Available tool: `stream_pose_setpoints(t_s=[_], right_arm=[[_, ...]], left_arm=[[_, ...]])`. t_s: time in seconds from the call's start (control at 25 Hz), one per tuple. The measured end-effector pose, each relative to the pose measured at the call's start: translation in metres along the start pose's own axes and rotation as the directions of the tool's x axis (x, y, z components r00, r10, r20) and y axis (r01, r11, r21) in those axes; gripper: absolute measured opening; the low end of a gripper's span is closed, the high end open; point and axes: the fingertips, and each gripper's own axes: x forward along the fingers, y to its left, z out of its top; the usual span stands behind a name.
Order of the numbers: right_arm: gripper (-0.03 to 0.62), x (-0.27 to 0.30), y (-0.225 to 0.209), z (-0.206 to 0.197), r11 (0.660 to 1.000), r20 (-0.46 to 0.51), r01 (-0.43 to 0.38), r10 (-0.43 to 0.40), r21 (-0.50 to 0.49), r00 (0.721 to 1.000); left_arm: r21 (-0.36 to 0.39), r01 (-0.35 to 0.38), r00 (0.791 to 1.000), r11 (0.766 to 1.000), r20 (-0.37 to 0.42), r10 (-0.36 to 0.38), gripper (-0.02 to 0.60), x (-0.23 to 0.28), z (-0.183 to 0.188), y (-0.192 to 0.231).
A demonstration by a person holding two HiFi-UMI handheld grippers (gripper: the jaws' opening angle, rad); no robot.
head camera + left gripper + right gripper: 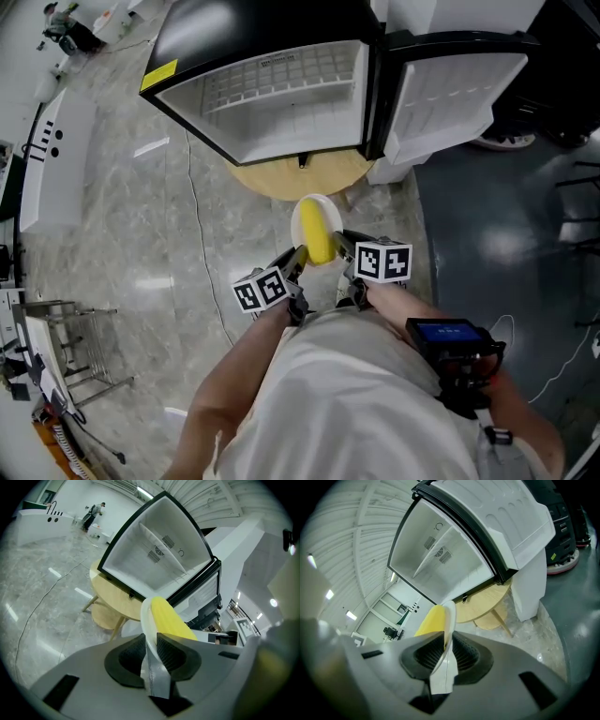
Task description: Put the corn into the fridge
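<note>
Two grips, one load. The left gripper and the right gripper each have their jaws clamped narrowly on opposite rims of the white plate, at the centre of the head view. The corn lies loose on the plate and is not yet in the fridge, which stands open at upper frame on the round bench.

Risks, as judged:
- If the hands move unevenly, the plate tilts and the cob rolls off to the floor.
- The thin rim may slip from the jaws.
- The plate may strike the fridge's lower edge.

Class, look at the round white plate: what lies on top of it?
One yellow corn cob lies on the round white plate. The plate's surface under the cob is covered.
</note>
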Motion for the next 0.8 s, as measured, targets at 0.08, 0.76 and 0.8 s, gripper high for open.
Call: stream_pose_setpoints(t_s=[0.08,0.76,0.8], right_arm=[[0.061,0.002,-0.002,0.006,1.000,-0.003,-0.007,0.007,-0.004,1.000],[0.061,0.007,-0.003,0.035,0.998,0.006,-0.038,0.039,-0.041,0.999],[0.061,0.008,-0.003,0.037,0.998,0.007,-0.039,0.040,-0.046,0.999]], left_arm=[[-0.005,-0.007,1.000,1.000,0.011,0.007,0.063,0.004,0.003,-0.002],[-0.024,-0.033,0.998,0.999,0.047,0.034,0.063,0.020,0.020,-0.007],[-0.025,-0.032,0.998,0.999,0.049,0.034,0.063,0.020,0.021,-0.007]])
